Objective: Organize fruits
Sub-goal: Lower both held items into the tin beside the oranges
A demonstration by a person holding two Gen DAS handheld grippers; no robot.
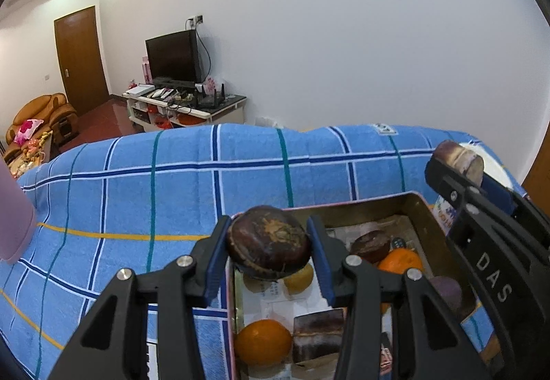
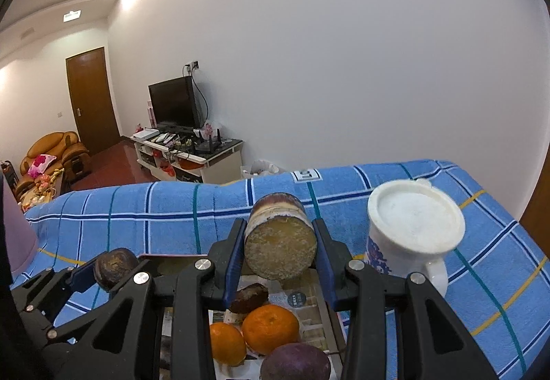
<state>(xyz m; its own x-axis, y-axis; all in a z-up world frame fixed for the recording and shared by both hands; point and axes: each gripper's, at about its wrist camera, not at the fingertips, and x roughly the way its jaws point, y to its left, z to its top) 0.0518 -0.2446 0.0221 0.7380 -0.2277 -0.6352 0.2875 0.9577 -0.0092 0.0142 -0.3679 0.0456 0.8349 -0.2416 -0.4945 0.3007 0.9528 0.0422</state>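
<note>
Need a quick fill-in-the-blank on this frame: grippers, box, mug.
1. The left gripper is shut on a dark round ____.
2. The right gripper holds a cut cylindrical piece above the ____.
3. The white mug stands on the ____ checked cloth.

Missing: fruit; box; blue

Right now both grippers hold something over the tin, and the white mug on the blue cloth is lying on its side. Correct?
Not quite: the white mug stands upright on the blue cloth, lid on, as the right wrist view shows. The rest holds: left gripper and right gripper each hold an item over the tin.
</note>
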